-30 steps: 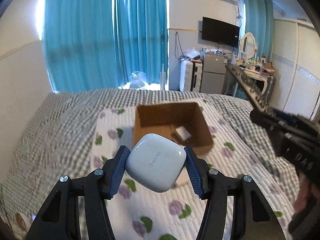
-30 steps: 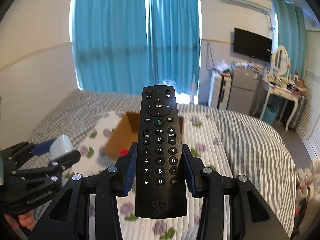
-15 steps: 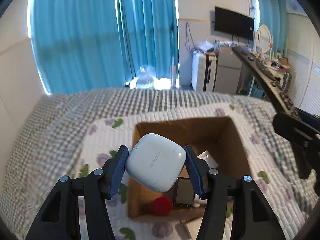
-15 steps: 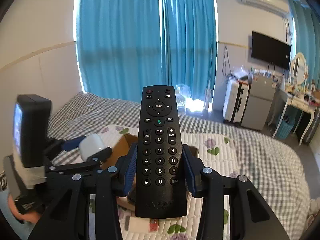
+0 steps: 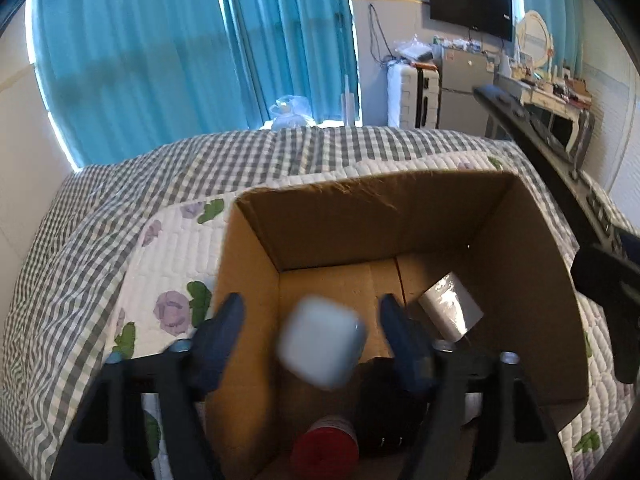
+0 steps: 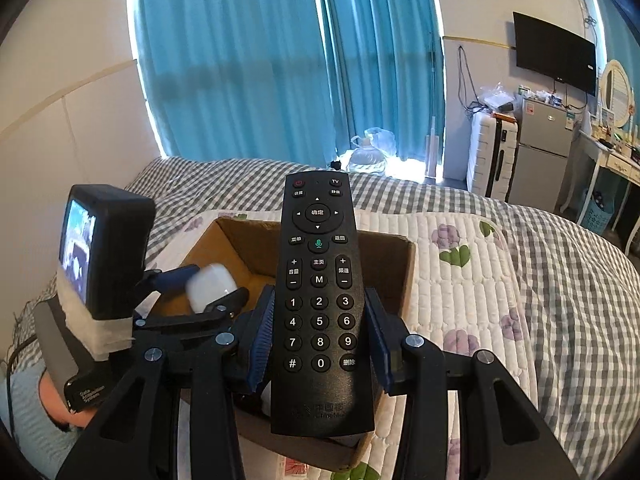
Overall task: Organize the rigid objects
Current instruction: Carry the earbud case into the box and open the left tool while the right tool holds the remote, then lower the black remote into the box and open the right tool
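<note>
The left gripper (image 5: 308, 326) hangs over the open brown cardboard box (image 5: 532, 264) on the quilted bedspread (image 5: 176, 248), its blue-padded jaws just spread apart. Between them, blurred and clear of both pads, is the small white rounded earbud case (image 5: 322, 342), released and apparently dropping toward the box floor. To finish this well, the person should keep that gripper steady and its jaws wide until the case has settled, then lift straight up so neither pad clips the case or the box's near wall.

Already in the box are a red round-topped item (image 5: 326, 446) at six o'clock from the case, a dark object (image 5: 384, 408) at about five o'clock, too blurred to name, and a small white packet (image 5: 450, 312) at about two o'clock.

Further right, the right gripper (image 6: 320, 346) is clenched on the long black remote control (image 6: 320, 292), pads pressing both long edges at the number keys, its top end pointing to twelve o'clock above the box. Likely next in, it should be lowered flat along the box floor on the side away from the case, and only let go once low, since a long rigid bar dropped from height could tip against a wall.
</note>
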